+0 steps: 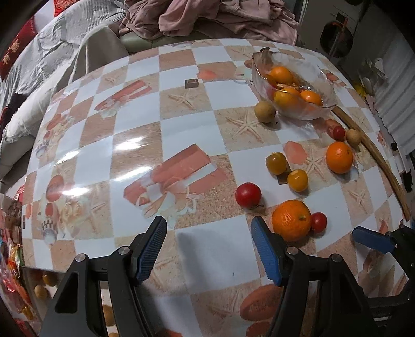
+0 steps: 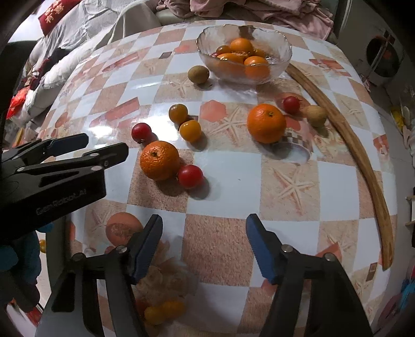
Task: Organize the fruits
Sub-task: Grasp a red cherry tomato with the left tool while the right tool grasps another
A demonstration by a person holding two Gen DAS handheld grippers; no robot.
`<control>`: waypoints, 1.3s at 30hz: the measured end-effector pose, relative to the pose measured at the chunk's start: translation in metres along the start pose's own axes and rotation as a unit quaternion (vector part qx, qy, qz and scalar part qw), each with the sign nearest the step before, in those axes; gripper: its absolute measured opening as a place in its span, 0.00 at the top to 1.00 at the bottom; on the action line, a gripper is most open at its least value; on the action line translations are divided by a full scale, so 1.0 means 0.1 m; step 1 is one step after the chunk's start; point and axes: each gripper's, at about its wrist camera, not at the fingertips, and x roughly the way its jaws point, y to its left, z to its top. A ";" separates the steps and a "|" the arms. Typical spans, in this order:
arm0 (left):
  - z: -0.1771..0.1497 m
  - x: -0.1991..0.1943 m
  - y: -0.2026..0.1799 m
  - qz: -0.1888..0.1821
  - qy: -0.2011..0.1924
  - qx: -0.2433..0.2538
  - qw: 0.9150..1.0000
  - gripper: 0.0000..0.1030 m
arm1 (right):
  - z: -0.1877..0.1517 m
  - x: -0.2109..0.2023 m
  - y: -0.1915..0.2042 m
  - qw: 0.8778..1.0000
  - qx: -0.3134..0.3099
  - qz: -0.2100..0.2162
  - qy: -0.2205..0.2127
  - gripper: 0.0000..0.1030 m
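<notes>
A glass bowl (image 2: 284, 58) at the table's far side holds several oranges. Loose on the checked tablecloth lie two oranges (image 2: 159, 160) (image 2: 266, 123), three red tomatoes (image 2: 141, 131) (image 2: 190, 176) (image 2: 291, 104), two yellow tomatoes (image 2: 178, 113) (image 2: 190, 131) and two brown fruits (image 2: 198, 74) (image 2: 316, 115). My left gripper (image 1: 208, 248) hovers open over bare cloth, and the near orange (image 1: 291, 220) sits just right of its right finger. My right gripper (image 2: 205, 248) is open too, with nothing between its fingers, nearer than all the fruit.
A long curved wooden strip (image 2: 358, 155) lies along the table's right edge. A sofa with blankets and pink cloth (image 1: 207, 18) stands behind the table. More small fruit (image 2: 163, 311) shows low at the front edge.
</notes>
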 end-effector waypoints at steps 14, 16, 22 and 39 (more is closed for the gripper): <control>0.24 0.24 -0.12 -0.009 -0.005 0.010 1.000 0.34 | 0.15 0.14 0.06 0.999 -0.028 -0.008 -0.015 0.47; 0.25 0.25 -0.14 -0.006 -0.008 0.014 1.000 0.34 | 0.18 0.15 0.07 0.999 -0.032 -0.009 -0.018 0.50; 0.30 0.26 -0.19 -0.005 -0.009 0.015 1.000 0.37 | 0.23 0.16 0.10 0.999 -0.038 -0.008 -0.023 0.55; 0.23 0.17 -0.22 -0.023 -0.001 0.007 1.000 0.77 | 0.24 0.14 0.08 0.999 -0.034 0.009 -0.015 0.77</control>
